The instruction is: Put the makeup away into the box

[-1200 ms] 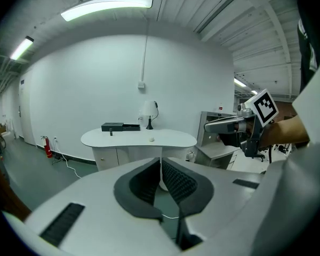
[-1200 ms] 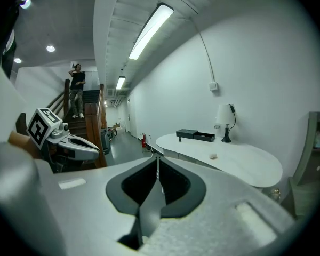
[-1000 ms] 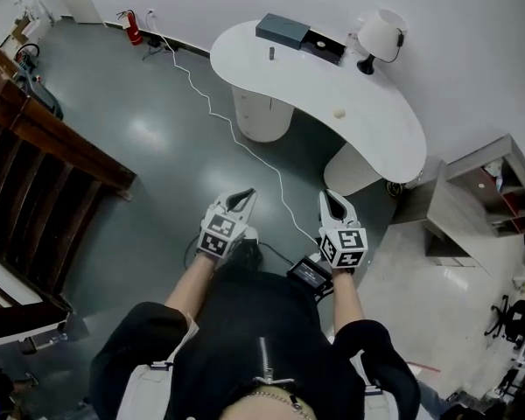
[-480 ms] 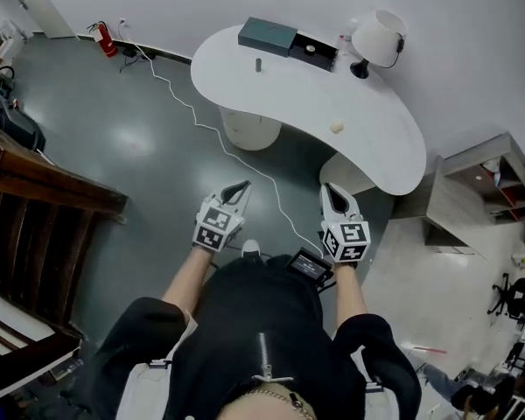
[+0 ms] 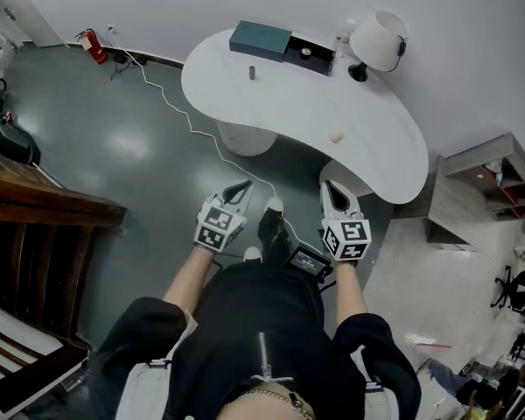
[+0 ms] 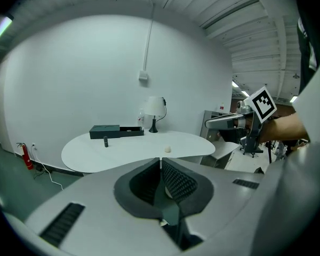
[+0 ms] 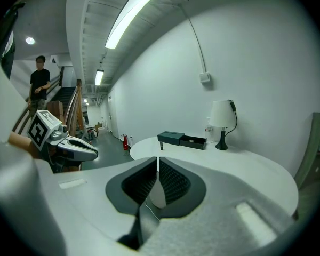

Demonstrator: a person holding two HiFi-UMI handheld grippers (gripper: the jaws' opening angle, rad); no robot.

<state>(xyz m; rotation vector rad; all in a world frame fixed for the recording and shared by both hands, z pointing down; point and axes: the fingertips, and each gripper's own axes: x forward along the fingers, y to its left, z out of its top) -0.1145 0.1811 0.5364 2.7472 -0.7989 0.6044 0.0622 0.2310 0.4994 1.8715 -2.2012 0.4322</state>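
On the white curved table [image 5: 376, 138] at the far side lies a dark teal box [image 5: 261, 40] with its black open tray [image 5: 311, 55] beside it. In front of the box a small dark makeup tube [image 5: 252, 73] stands upright. Near the table's front edge rests a small cream-coloured piece [image 5: 336, 136]. My left gripper [image 5: 248, 183] and right gripper [image 5: 325, 188] hang over the floor, short of the table, both shut with nothing between the pads. Past the left gripper's jaws [image 6: 160, 160] show the box [image 6: 105, 131], the tube [image 6: 105, 142] and the cream piece [image 6: 167, 149]. Beyond the right gripper [image 7: 158, 160] is the box [image 7: 171, 138].
A white lamp [image 5: 378, 40] stands at the table's back right. A white cable [image 5: 192, 129] runs over the grey floor towards a fire extinguisher [image 5: 94, 46]. Wooden railing [image 5: 44, 208] lies left, a shelf unit [image 5: 481, 191] right. Another person [image 7: 40, 84] stands far behind.
Both grippers have been carried forward towards the table, which now lies nearer in the head view. A shoe has stepped out between the grippers. The jaws stay shut.
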